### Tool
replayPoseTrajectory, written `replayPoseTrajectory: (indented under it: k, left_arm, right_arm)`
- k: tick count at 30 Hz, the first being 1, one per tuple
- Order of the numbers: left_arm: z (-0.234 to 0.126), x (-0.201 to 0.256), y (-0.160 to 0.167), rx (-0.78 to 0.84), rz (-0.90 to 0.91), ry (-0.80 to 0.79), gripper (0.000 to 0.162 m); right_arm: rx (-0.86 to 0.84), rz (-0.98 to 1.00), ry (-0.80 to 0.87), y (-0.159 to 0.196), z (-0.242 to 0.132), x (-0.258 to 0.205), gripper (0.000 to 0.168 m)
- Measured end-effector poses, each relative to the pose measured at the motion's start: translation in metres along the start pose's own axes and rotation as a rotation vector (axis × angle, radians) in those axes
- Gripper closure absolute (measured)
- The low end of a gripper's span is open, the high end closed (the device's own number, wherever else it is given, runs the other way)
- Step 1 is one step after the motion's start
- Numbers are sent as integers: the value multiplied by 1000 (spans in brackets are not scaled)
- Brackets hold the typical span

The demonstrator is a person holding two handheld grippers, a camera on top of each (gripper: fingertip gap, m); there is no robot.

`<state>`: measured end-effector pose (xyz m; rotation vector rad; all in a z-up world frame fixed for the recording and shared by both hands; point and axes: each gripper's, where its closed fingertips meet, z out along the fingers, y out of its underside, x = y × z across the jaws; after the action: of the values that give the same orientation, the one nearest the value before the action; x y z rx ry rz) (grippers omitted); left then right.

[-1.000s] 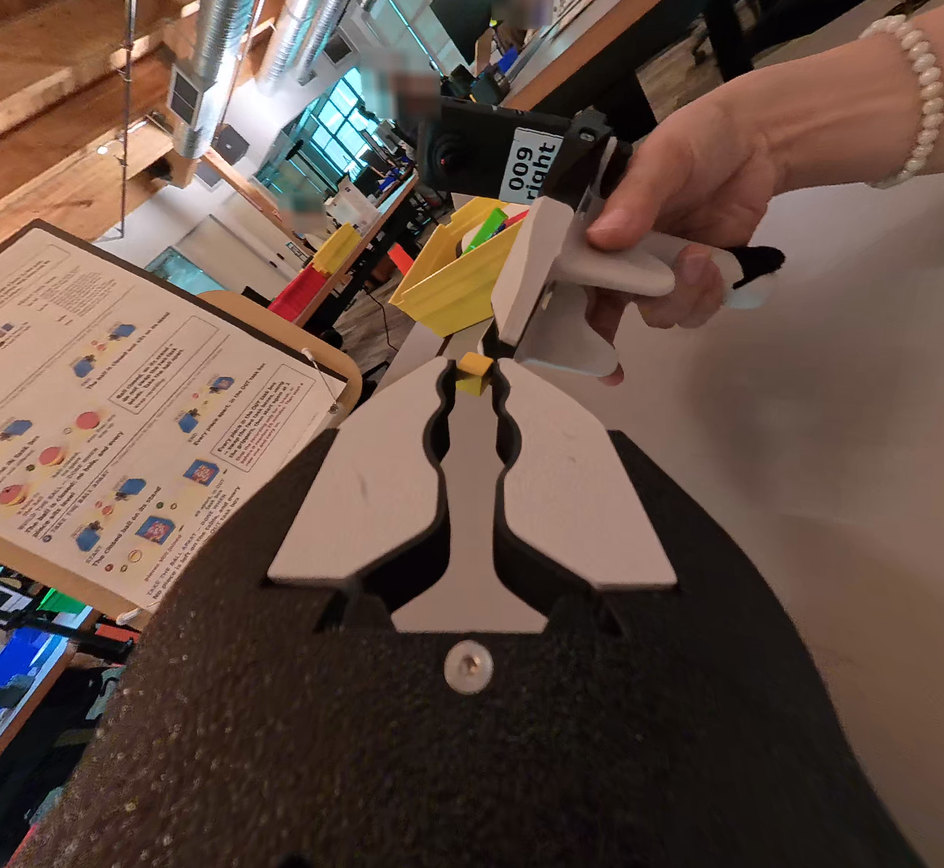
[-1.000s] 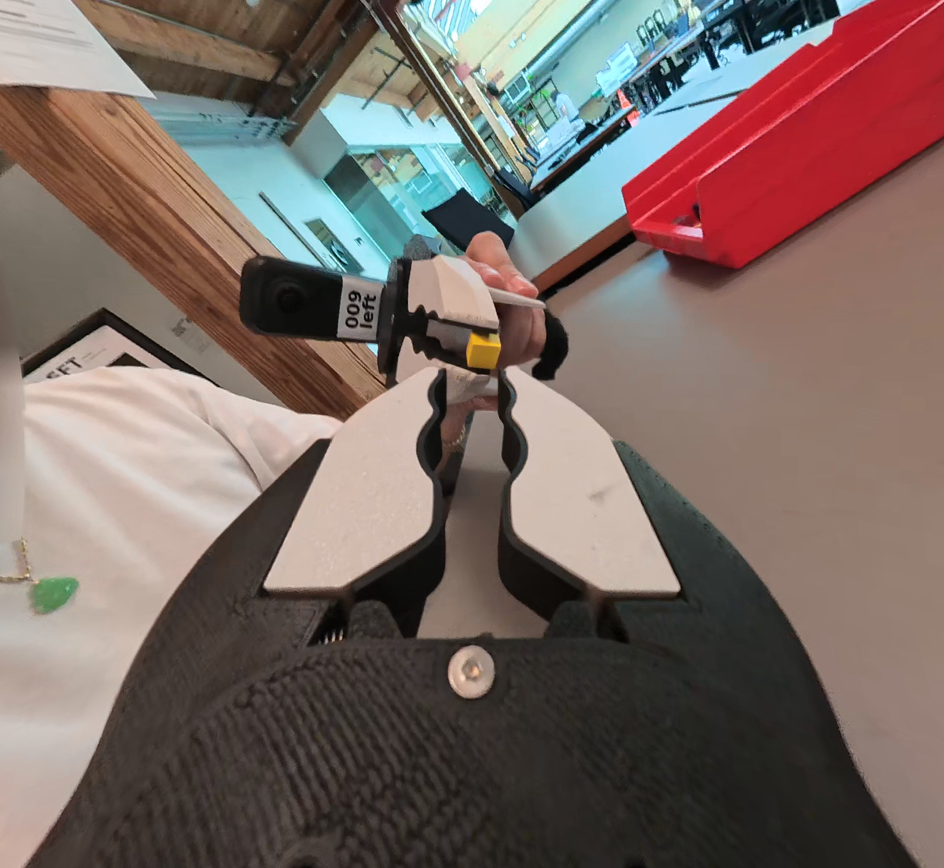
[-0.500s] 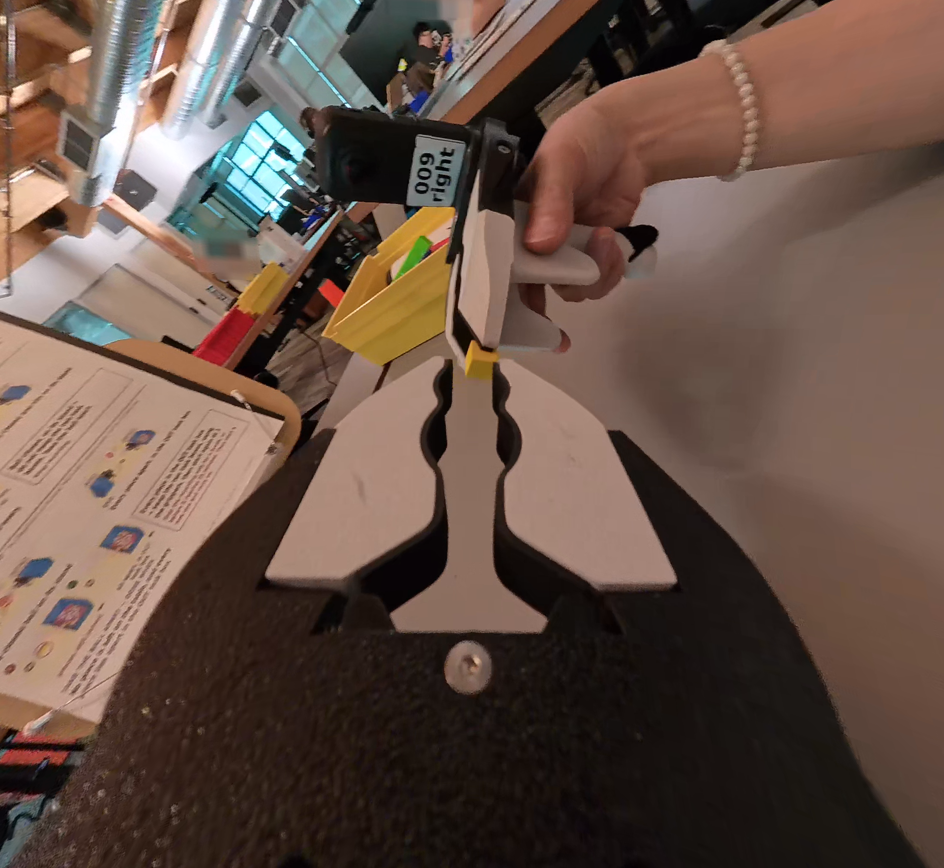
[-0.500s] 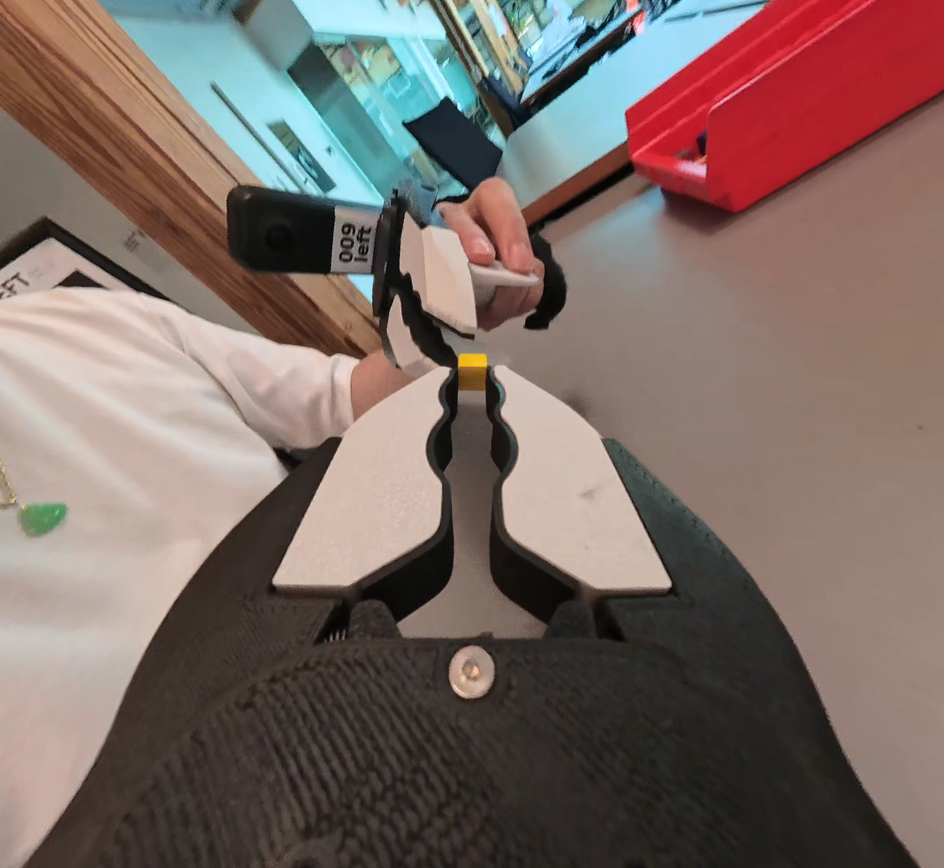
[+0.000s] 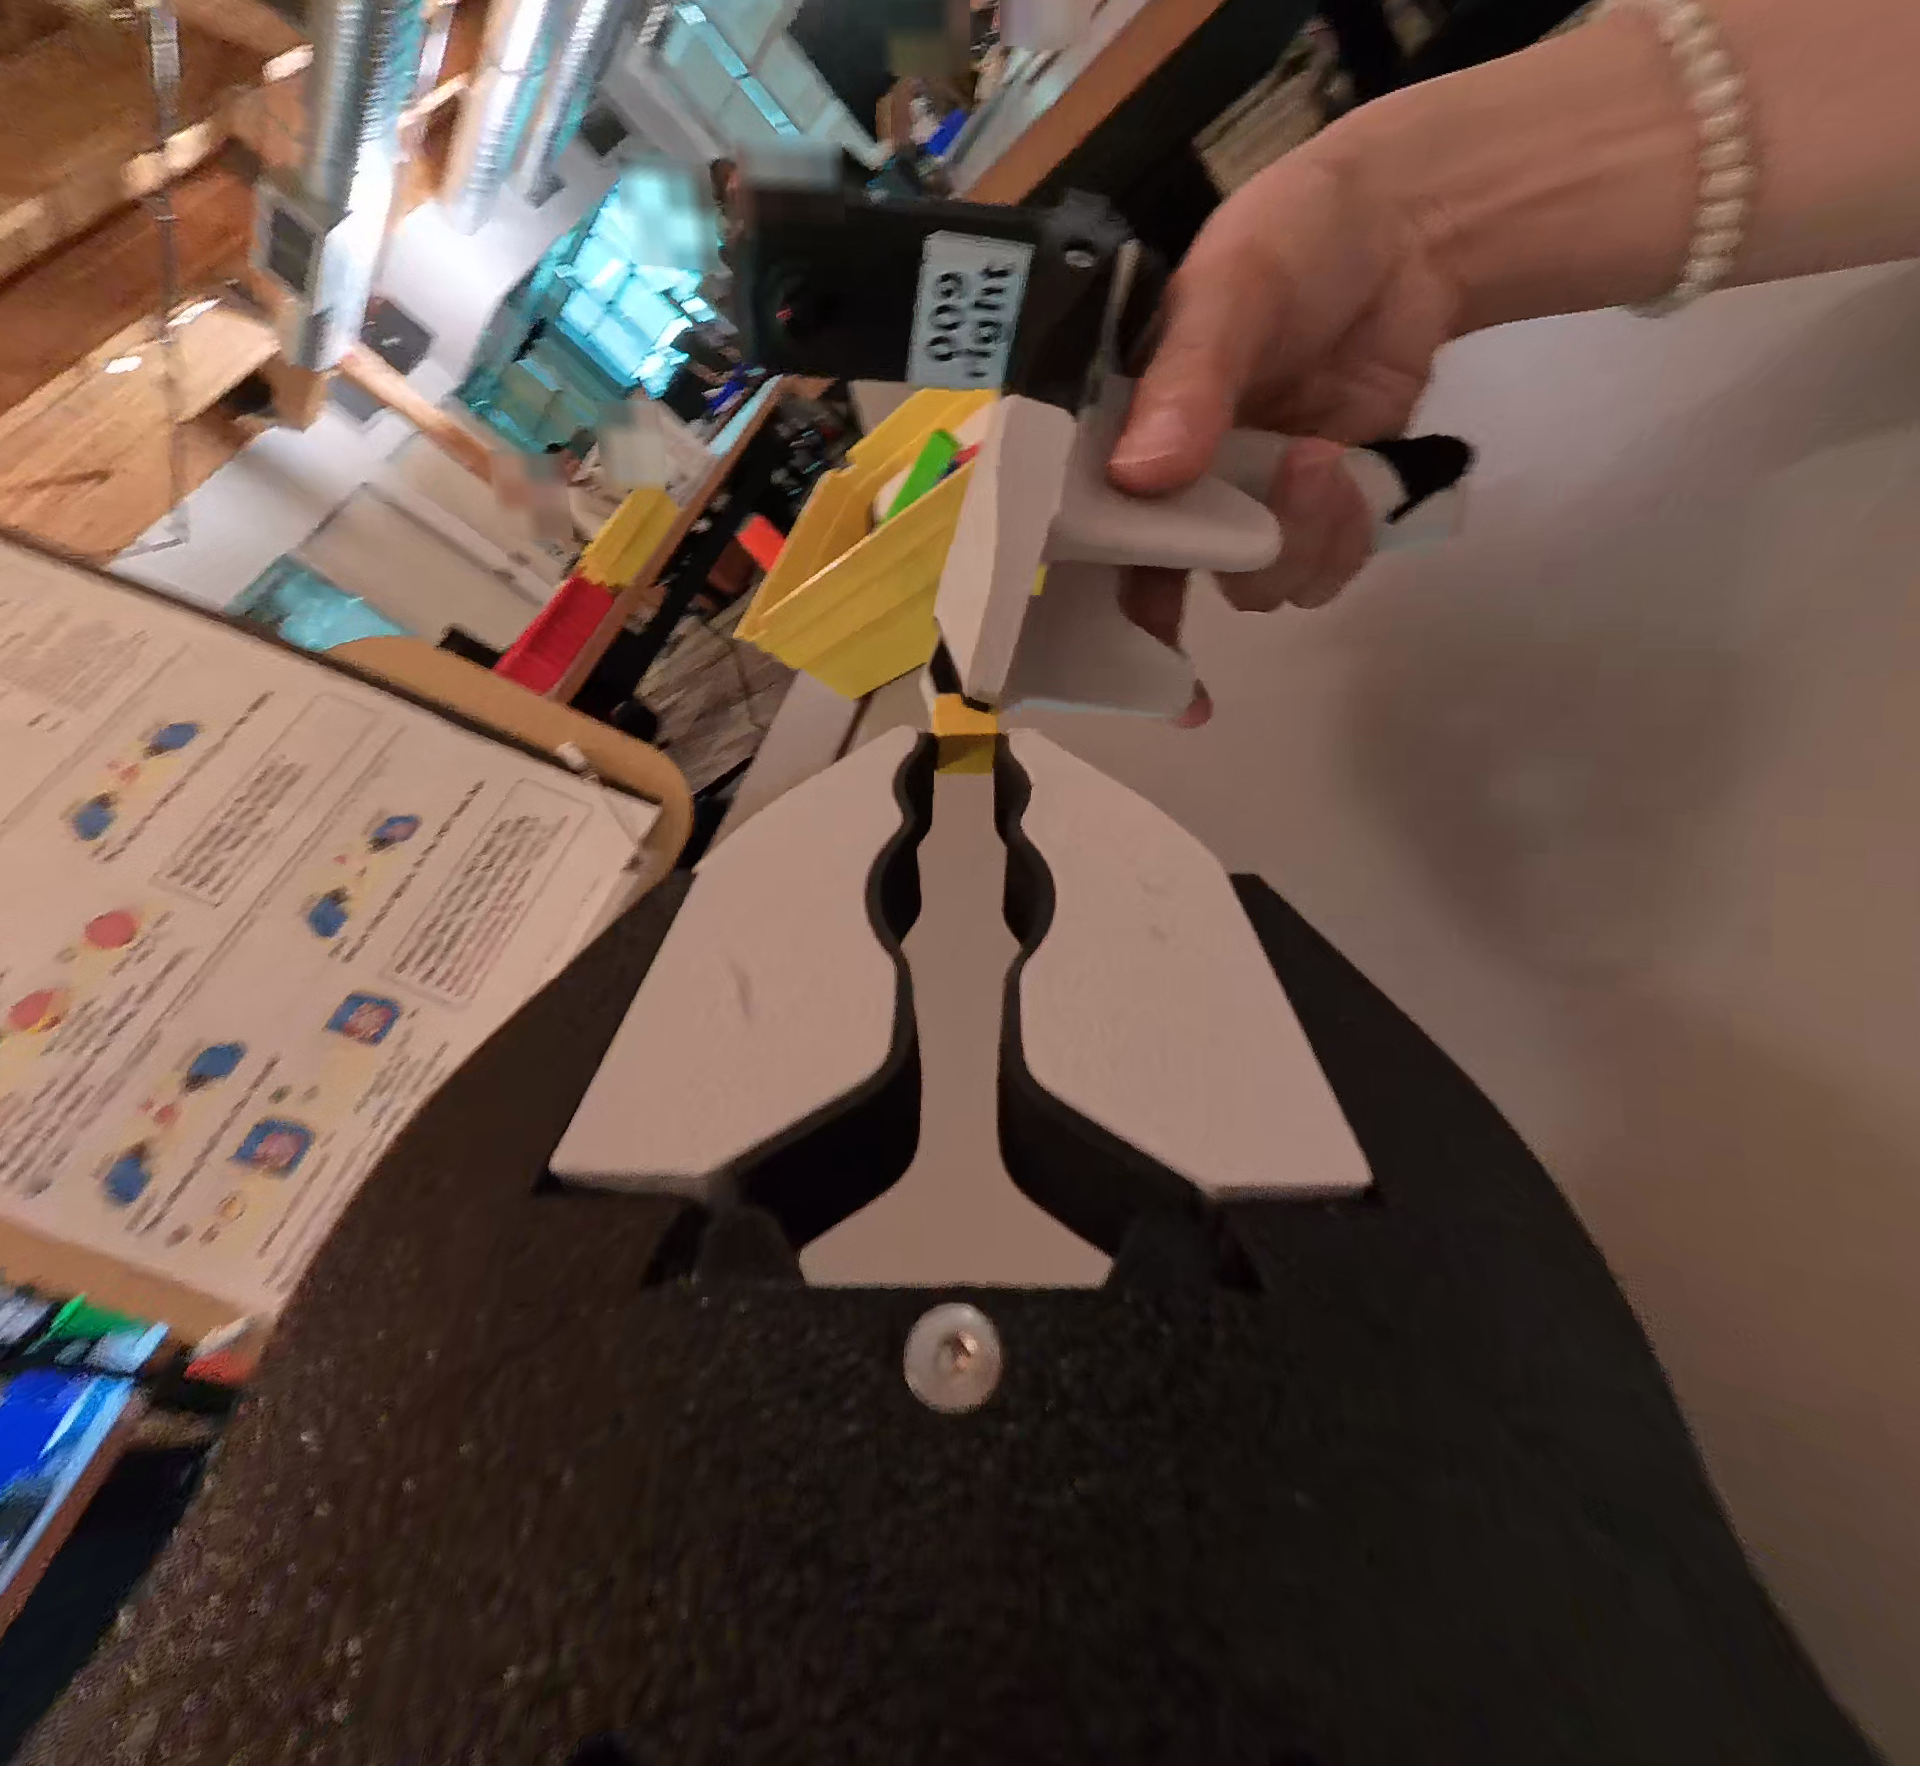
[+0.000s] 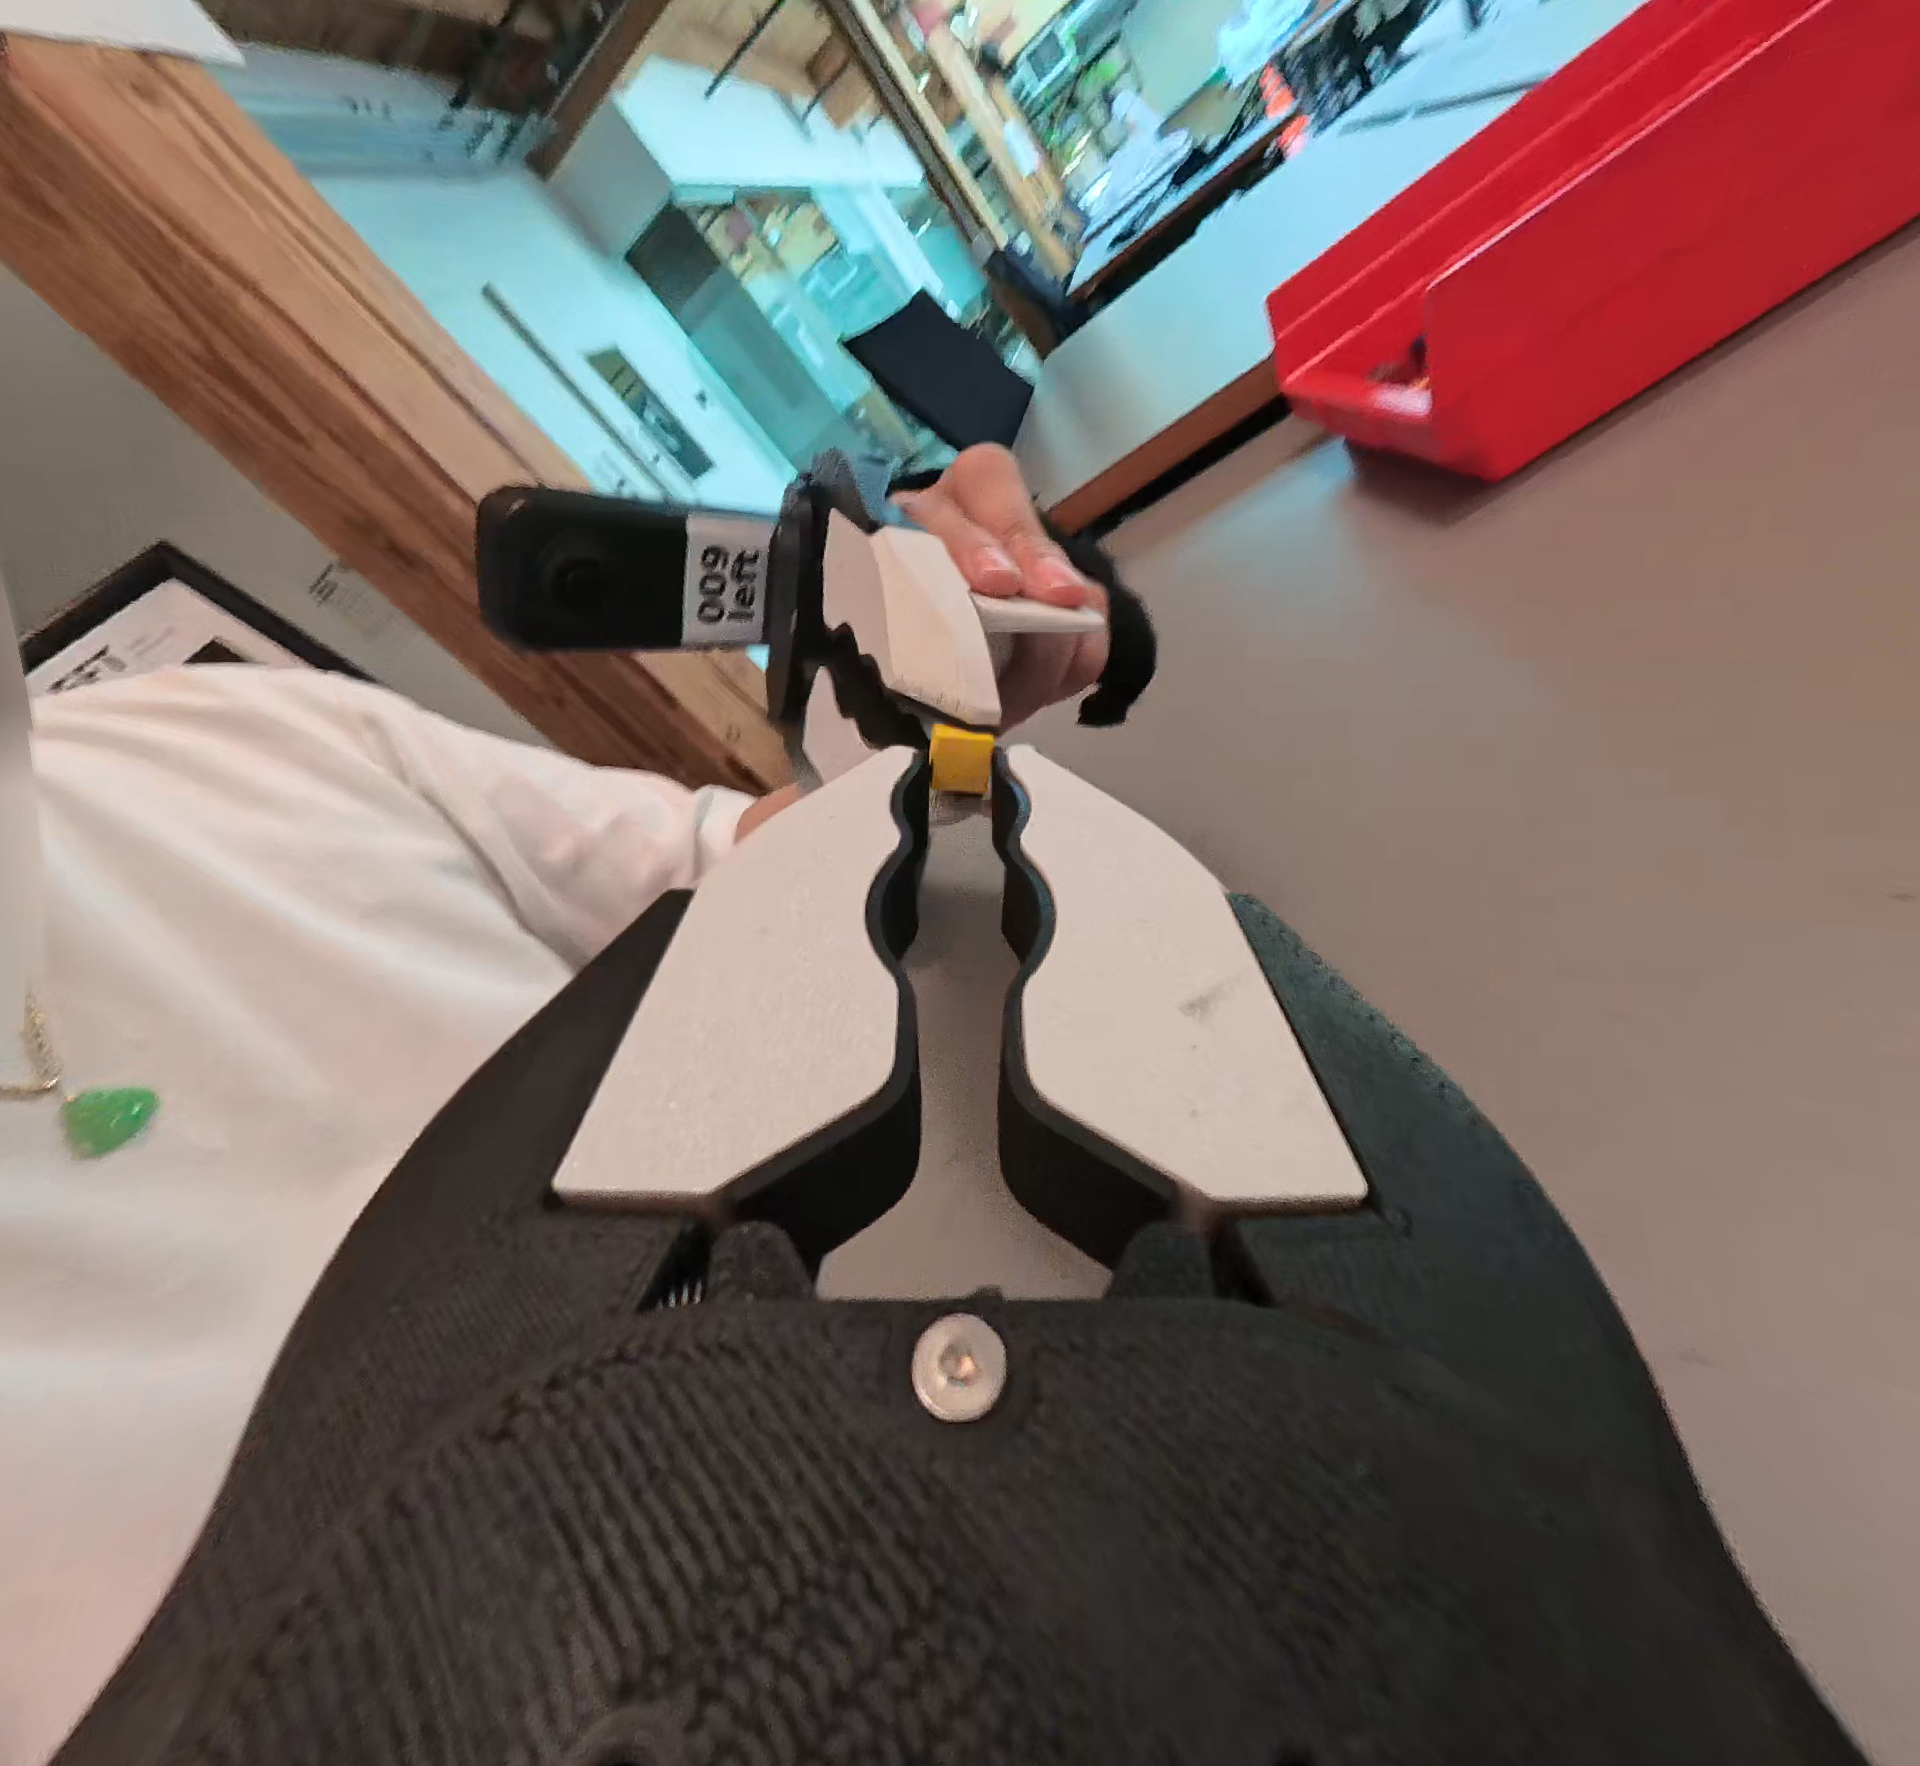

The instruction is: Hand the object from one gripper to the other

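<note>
A small yellow block [image 5: 962, 752] is held in the air between both grippers, which meet tip to tip. In the left wrist view my left gripper [image 5: 961, 760] has its fingertips close against the block's sides. The right gripper [image 5: 971, 706] comes in from above, held by a hand with a pearl bracelet. In the right wrist view my right gripper [image 6: 956, 766] is shut on the block [image 6: 957, 756]. The left gripper [image 6: 935, 740] touches the block from above, and its lower finger is partly hidden.
The grey table [image 6: 1558, 885] lies below. A red bin [image 6: 1610, 262] stands at its far edge. A yellow bin [image 5: 852, 594] with coloured pieces is behind the right gripper. A clipboard with an illustrated sheet [image 5: 260, 937] is on the left. A person in a white shirt [image 6: 260, 937] is close by. Only a small space, under 4 cm, lies between the two pairs of fingers.
The right gripper's jaws narrowed and closed on the yellow block that the left gripper held. The two grippers have stayed tip to tip and shifted slightly, with some blur now.
</note>
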<state>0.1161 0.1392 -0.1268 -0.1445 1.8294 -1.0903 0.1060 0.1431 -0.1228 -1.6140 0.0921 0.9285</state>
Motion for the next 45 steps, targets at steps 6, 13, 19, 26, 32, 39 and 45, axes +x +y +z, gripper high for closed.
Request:
replayPoseTrajectory:
  k: [6,13,19,26,32,39,45]
  left_arm:
    - [4,-23,3,-47,45,-225,152]
    - [7,-27,5,-59,52,-300,152]
    - [5,-32,2,-50,66,-373,153]
    - [4,-24,-3,16,33,-261,150]
    - [4,-23,-1,45,-97,-212,146]
    - [-5,-31,-4,117,-413,-105,131]
    - [-3,-24,11,47,-952,94,130]
  right_arm:
    - [152,-30,61,-19,5,7,142]
    - [234,-20,70,-28,4,12,158]
    - [206,-45,68,-26,0,9,159]
    - [101,-208,111,-20,-2,5,159]
    - [51,-554,287,-22,-2,8,159]
    - [-8,-888,519,-29,-5,17,159]
    - [-128,-1182,692,-26,2,23,159]
